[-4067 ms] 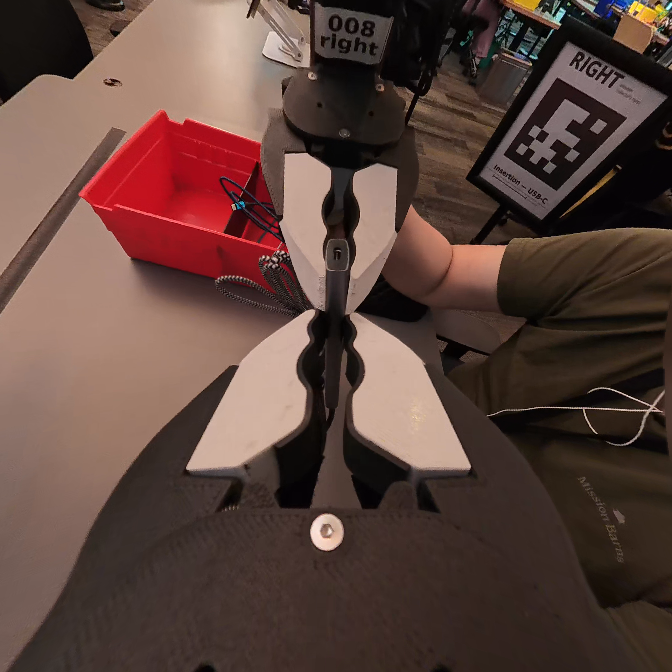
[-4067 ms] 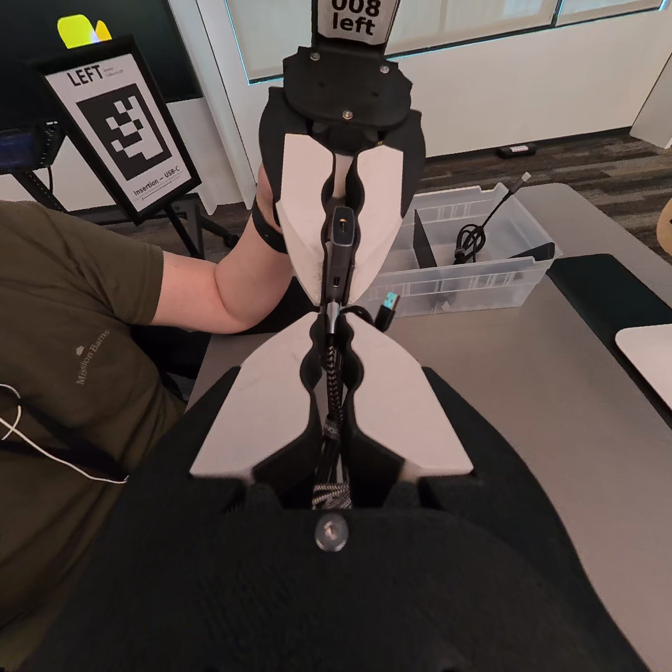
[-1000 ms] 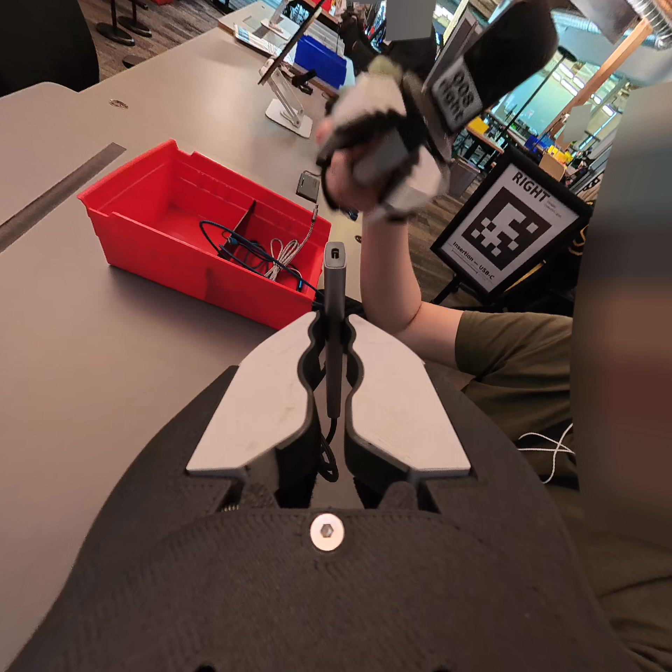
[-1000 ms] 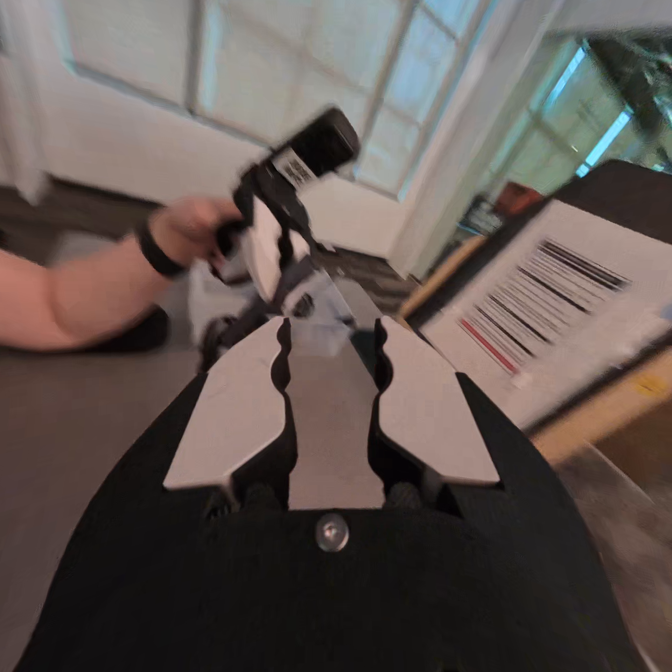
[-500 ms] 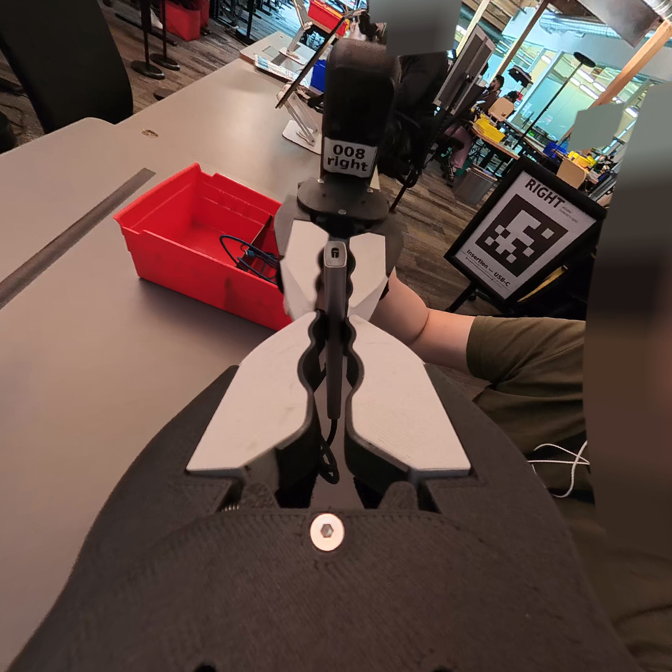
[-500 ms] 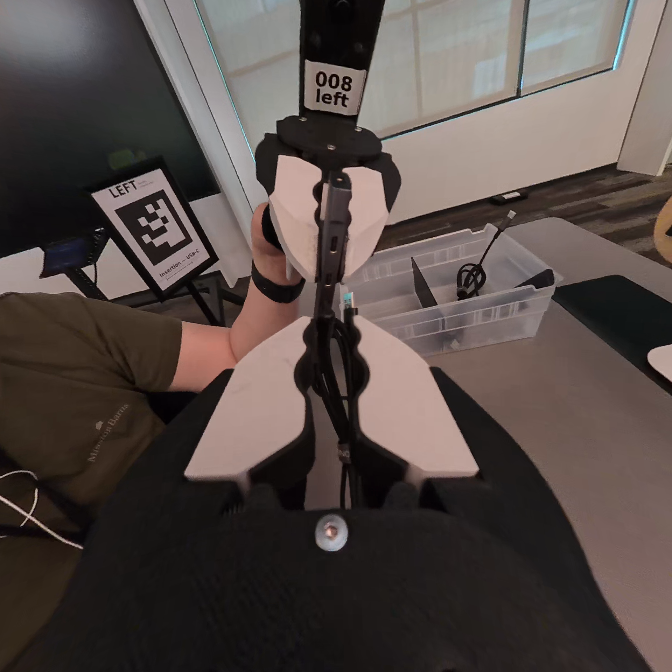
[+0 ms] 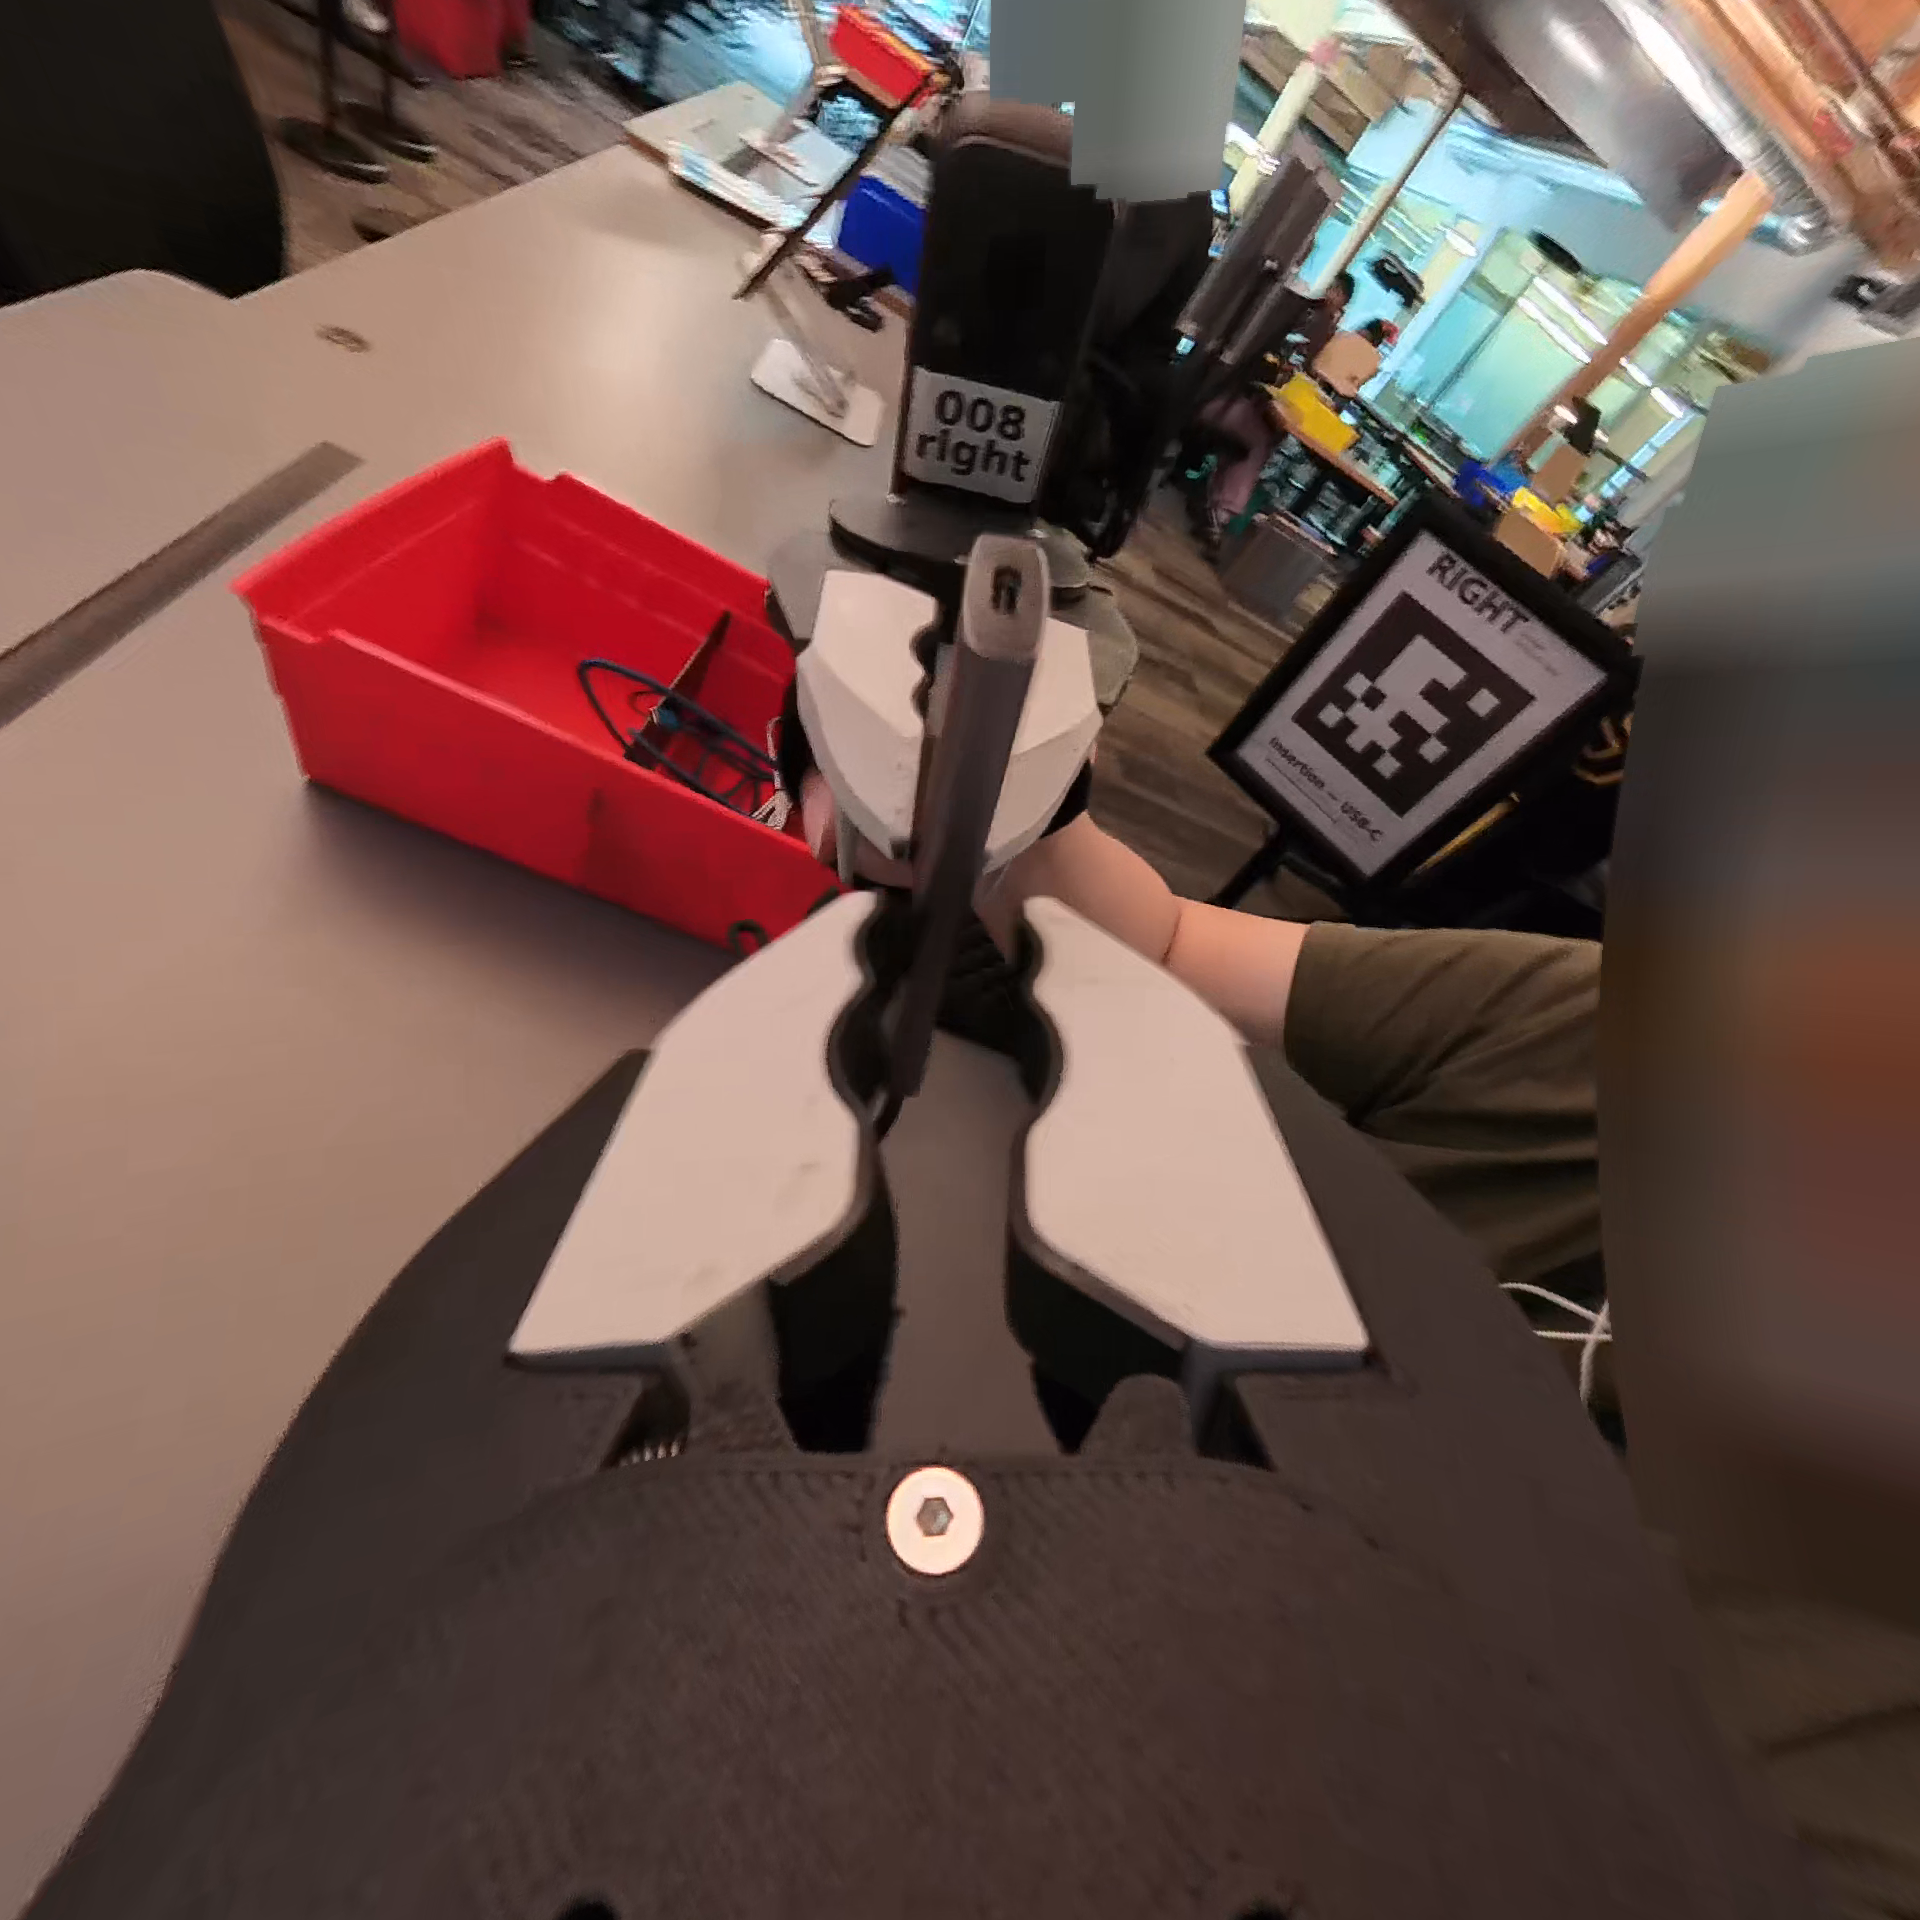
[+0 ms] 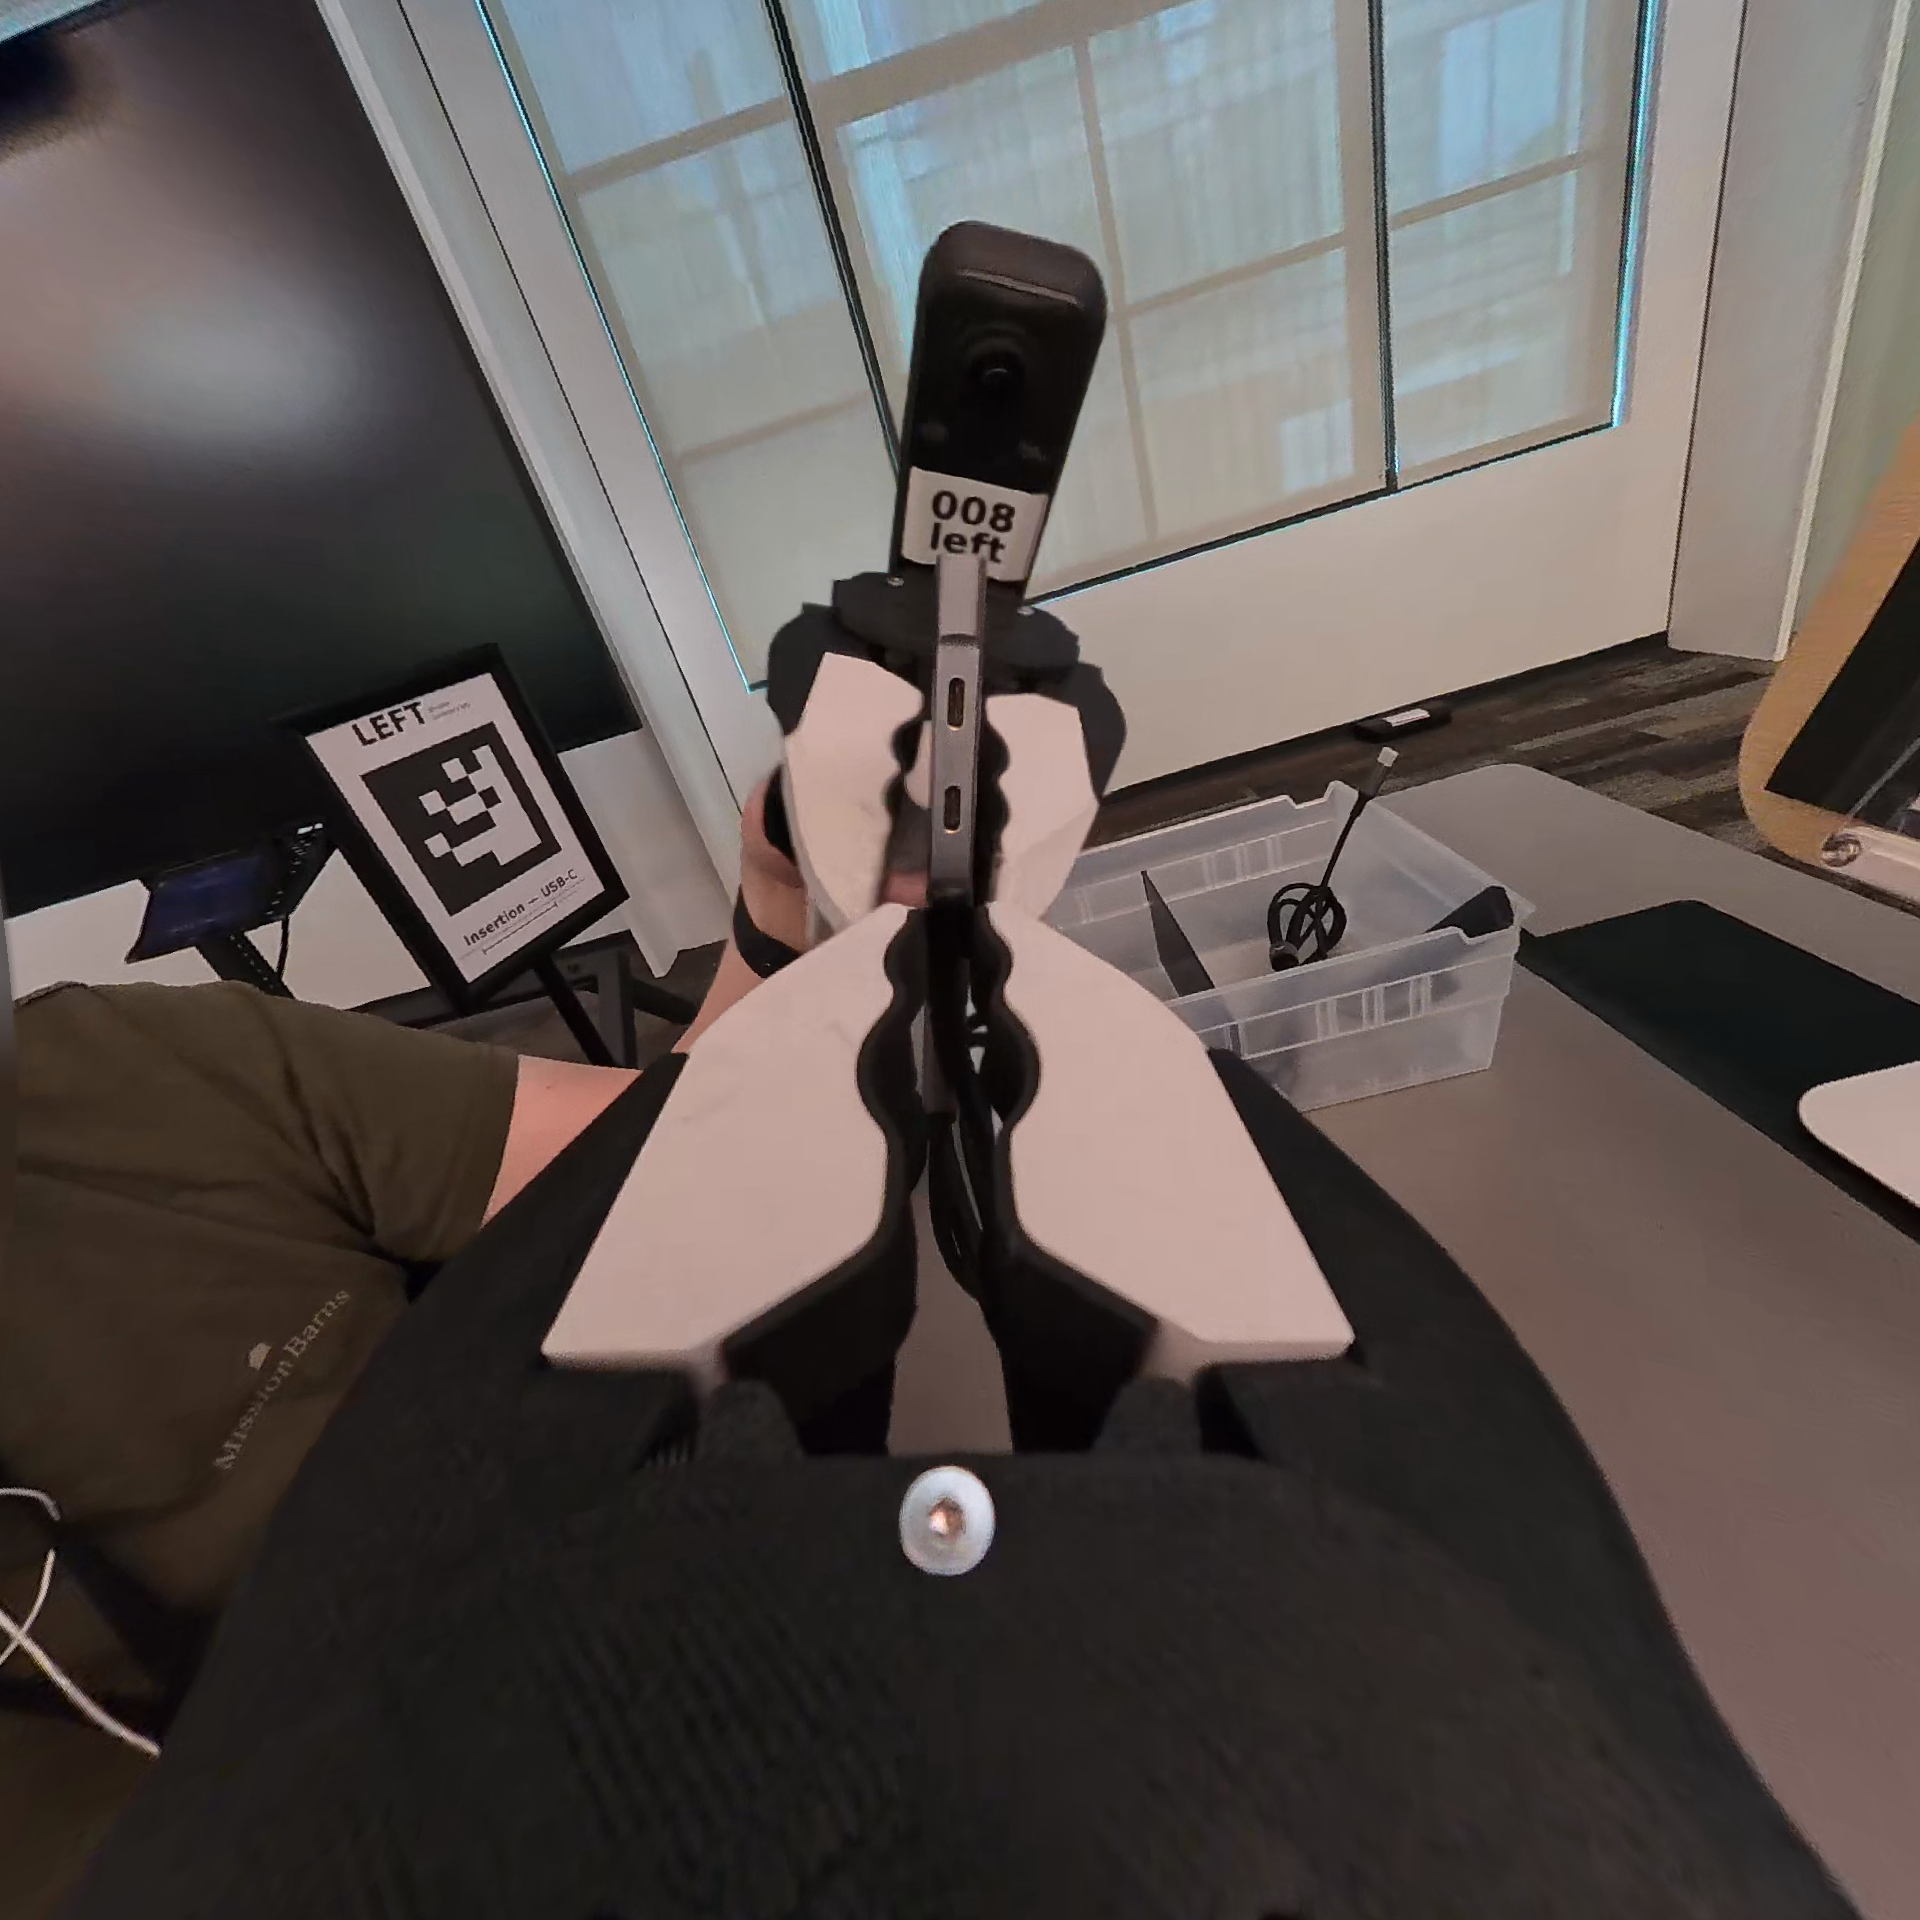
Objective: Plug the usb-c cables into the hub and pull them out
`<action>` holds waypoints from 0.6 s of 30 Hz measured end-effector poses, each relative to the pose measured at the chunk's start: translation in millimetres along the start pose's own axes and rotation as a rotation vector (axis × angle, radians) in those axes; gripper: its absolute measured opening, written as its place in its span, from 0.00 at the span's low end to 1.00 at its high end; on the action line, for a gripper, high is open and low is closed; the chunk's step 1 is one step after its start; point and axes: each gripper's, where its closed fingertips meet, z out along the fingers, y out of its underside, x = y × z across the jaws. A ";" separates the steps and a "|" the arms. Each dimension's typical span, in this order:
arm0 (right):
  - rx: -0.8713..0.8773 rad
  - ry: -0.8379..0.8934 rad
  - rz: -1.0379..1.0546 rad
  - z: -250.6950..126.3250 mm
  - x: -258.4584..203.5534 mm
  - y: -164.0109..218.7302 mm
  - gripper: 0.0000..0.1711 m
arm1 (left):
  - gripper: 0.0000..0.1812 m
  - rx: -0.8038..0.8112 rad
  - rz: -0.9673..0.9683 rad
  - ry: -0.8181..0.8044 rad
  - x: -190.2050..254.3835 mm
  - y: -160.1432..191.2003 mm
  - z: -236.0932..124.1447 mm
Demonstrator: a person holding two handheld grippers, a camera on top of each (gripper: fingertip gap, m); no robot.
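Observation:
The slim grey usb-c hub (image 7: 961, 790) spans the gap between my two grippers, which face each other tip to tip above the table edge. My left gripper (image 7: 948, 914) is open, its jaws wider than the hub, which tilts and leans on the left finger. My right gripper (image 8: 954, 925) is shut on the hub's other end. The hub (image 8: 956, 748) shows two side ports in the right wrist view. A black cable (image 8: 966, 1164) runs beside it between my right fingers. The right gripper's white fingers (image 7: 862, 727) flank the hub's ported end.
A red bin (image 7: 468, 748) on the grey table (image 7: 260, 1039) holds blue and white cables. A clear bin (image 8: 1382, 1029) holds a black cable. Marker signs on stands (image 7: 1423, 707) (image 8: 468, 821) stand off the table. A person's arm (image 7: 1195, 935) is close behind the grippers. The grippers are tip to tip, or close to it.
The right gripper swung round to face the left one and closed on the hub. The left gripper's jaws have opened, and the hub now tilts.

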 end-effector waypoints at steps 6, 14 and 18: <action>0.013 -0.050 0.063 1.2 0.8 2.9 0.05 | 0.05 -0.037 0.092 -0.028 -6.1 3.3 1.2; -0.032 -0.038 0.077 5.0 4.6 11.1 0.05 | 0.05 -0.089 0.122 -0.084 -11.6 9.6 3.2; -0.055 -0.030 0.047 3.6 2.4 10.6 0.05 | 0.05 -0.080 0.104 -0.059 -9.0 9.0 2.8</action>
